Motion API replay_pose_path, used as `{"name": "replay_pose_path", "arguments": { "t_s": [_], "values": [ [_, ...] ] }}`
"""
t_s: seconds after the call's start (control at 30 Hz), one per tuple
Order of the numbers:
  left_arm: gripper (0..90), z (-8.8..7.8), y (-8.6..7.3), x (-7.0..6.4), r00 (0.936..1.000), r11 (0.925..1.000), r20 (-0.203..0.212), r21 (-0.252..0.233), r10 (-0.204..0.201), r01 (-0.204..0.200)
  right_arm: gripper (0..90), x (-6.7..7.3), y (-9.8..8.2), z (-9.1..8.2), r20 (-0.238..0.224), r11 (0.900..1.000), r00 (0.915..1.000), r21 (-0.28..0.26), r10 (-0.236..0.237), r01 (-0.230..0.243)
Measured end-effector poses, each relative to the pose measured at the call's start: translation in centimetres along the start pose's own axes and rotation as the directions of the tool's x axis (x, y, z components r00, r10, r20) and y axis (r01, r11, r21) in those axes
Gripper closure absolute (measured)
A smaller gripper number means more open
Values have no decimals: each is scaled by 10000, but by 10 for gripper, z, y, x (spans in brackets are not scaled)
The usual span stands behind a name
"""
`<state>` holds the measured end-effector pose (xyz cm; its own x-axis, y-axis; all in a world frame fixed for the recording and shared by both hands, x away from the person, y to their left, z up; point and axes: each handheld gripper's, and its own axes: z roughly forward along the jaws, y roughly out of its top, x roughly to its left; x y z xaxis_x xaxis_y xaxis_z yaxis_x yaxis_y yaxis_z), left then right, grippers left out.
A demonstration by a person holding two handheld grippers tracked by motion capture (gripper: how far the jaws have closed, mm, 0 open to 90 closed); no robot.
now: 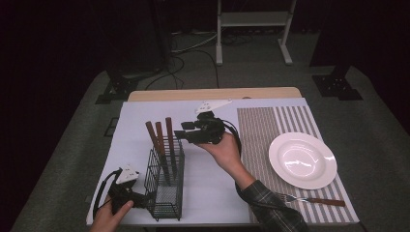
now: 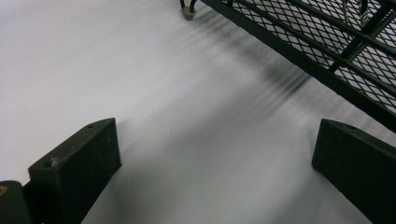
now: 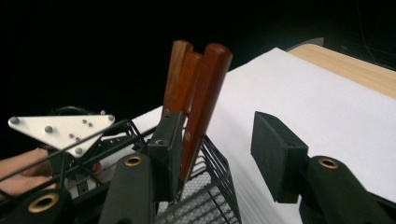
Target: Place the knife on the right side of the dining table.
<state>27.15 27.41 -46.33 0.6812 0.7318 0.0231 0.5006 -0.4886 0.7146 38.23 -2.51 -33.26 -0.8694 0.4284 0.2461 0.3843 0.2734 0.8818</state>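
A black wire-mesh caddy (image 1: 167, 186) stands on the white sheet at front left. Three wooden-handled utensils (image 1: 162, 140) stand in it, leaning back. My right gripper (image 1: 183, 131) hovers at the handle tops, pointing left, open. In the right gripper view its jaws (image 3: 219, 149) are spread wide, and the nearest wooden handle (image 3: 205, 93) lies just inside the left one. My left gripper (image 1: 146, 197) rests low at the caddy's front left side, open. In the left gripper view it (image 2: 212, 163) has bare sheet between its jaws, with the caddy base (image 2: 327, 51) just beyond.
A striped placemat (image 1: 270, 130) covers the table's right part, with a white plate (image 1: 302, 159) on it. A wooden-handled fork (image 1: 314, 199) lies near the front right edge. The white sheet (image 1: 212, 183) is bare between caddy and placemat.
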Motion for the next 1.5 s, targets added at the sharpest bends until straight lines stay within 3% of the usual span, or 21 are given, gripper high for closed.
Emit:
{"name": "replay_pose_path", "arguments": {
  "t_s": [0.4, 0.77, 1.2, 1.5],
  "values": [
    [0, 0, 0, 0, 10000, 10000, 2, 11, 2, -2, 547, 1, 7, 23, -227, 10000, 9997, -5, 59, -59],
    [0, 0, 0, 0, 10000, 10000, 0, 24, 18, -18, 685, 0, 11, 40, -377, 9998, 9992, 119, 144, -140],
    [0, 0, 0, 0, 10000, 10000, 0, 15, 6, -6, 721, 8, 9, 28, -565, 10000, 9984, -56, -35, 32],
    [0, 0, 0, 0, 10000, 10000, 7, 29, 15, -15, 766, 26, 7, 14, -1144, 9990, 9927, -257, -393, 366]
  ]
}}
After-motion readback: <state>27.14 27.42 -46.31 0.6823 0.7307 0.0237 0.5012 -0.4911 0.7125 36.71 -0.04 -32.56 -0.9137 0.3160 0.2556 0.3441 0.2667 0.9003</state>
